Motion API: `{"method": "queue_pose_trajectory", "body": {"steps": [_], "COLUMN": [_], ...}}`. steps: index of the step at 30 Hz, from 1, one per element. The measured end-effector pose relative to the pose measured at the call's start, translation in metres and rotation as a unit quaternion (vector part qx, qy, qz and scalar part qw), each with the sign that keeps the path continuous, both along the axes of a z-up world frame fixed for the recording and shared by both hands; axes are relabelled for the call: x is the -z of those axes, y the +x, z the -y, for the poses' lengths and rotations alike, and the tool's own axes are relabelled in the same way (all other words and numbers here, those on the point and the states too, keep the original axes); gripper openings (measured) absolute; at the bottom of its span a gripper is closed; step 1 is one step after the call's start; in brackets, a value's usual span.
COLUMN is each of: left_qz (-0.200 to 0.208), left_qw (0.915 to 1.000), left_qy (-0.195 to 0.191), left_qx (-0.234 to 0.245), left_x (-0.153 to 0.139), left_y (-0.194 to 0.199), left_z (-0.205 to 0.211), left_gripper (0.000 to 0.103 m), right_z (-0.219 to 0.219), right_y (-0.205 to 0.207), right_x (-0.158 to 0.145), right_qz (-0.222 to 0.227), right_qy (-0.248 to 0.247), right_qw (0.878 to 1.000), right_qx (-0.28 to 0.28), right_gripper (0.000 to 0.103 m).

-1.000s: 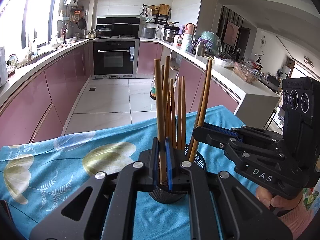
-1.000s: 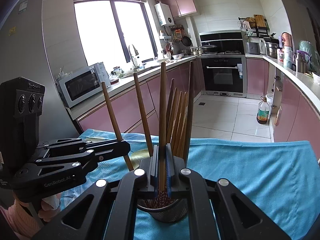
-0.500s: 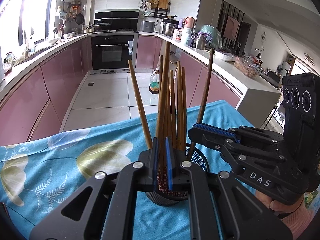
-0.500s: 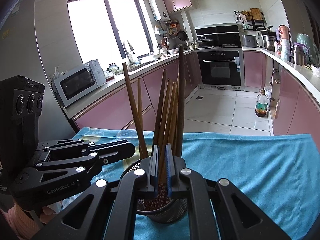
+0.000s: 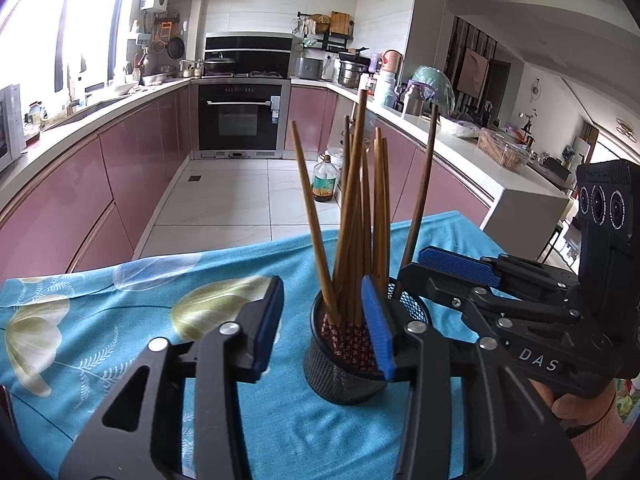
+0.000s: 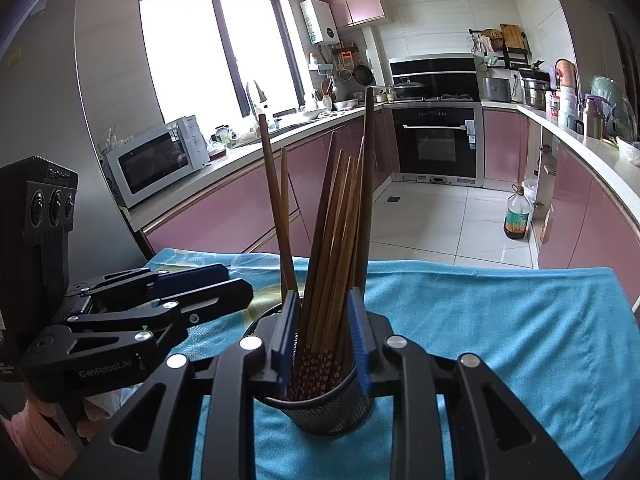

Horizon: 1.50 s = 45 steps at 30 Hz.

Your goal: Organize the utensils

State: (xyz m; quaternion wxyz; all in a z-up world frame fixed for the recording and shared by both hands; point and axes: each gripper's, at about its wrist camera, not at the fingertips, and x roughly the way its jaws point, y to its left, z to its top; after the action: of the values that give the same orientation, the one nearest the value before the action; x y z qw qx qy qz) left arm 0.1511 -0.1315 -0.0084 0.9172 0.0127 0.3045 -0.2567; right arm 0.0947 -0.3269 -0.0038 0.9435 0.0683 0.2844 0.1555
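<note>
Holder: black mesh cup standing on the blue flowered cloth.
Chopsticks: wooden bundle upright in the cup, splayed.
Left gripper: jaws spread wide, empty; its right finger just in front of the cup.
Right gripper: jaws parted, straddling the chopsticks above the cup's rim without pinching.
Background: oil bottle on the floor beyond the cup.
</note>
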Motion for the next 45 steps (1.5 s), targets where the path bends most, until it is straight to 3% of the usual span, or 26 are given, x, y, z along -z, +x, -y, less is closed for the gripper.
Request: {"method": "queue_pose_trajectory", "body": {"steps": [2, 4, 7, 10, 16, 24, 45], "left_qz": [0.018, 0.042, 0.080, 0.113, 0.141, 0.168, 0.165], "left_qw": [0.9996, 0.9983, 0.9945, 0.9896, 0.9815, 0.9737, 0.9719], "left_qy": [-0.004, -0.004, -0.004, -0.002, -0.021, -0.016, -0.025], "left_qx": [-0.020, -0.041, -0.068, -0.089, -0.127, -0.154, -0.166], "left_x": [-0.001, -0.002, -0.005, -0.007, -0.011, -0.009, -0.006], "left_y": [-0.011, -0.021, -0.039, -0.057, -0.087, -0.110, -0.116], "left_z": [-0.011, -0.023, -0.040, -0.053, -0.075, -0.086, -0.088], "left_gripper": [0.063, 0.080, 0.098, 0.098, 0.098, 0.098, 0.098], "right_z": [0.000, 0.000, -0.003, -0.008, -0.018, -0.031, -0.043], "right_y": [-0.008, -0.016, -0.029, -0.041, -0.064, -0.087, -0.096], "right_x": [0.000, 0.001, 0.002, 0.003, 0.003, -0.001, -0.001], "right_qz": [0.010, 0.024, 0.042, 0.059, 0.095, 0.134, 0.149], "right_qy": [-0.009, -0.019, -0.040, -0.061, -0.076, -0.079, -0.084], "right_qw": [1.000, 0.999, 0.998, 0.995, 0.990, 0.984, 0.981], "right_qx": [0.009, 0.022, 0.039, 0.054, 0.073, 0.085, 0.095], "right_gripper": [0.054, 0.080, 0.086, 0.097, 0.097, 0.097, 0.097]}}
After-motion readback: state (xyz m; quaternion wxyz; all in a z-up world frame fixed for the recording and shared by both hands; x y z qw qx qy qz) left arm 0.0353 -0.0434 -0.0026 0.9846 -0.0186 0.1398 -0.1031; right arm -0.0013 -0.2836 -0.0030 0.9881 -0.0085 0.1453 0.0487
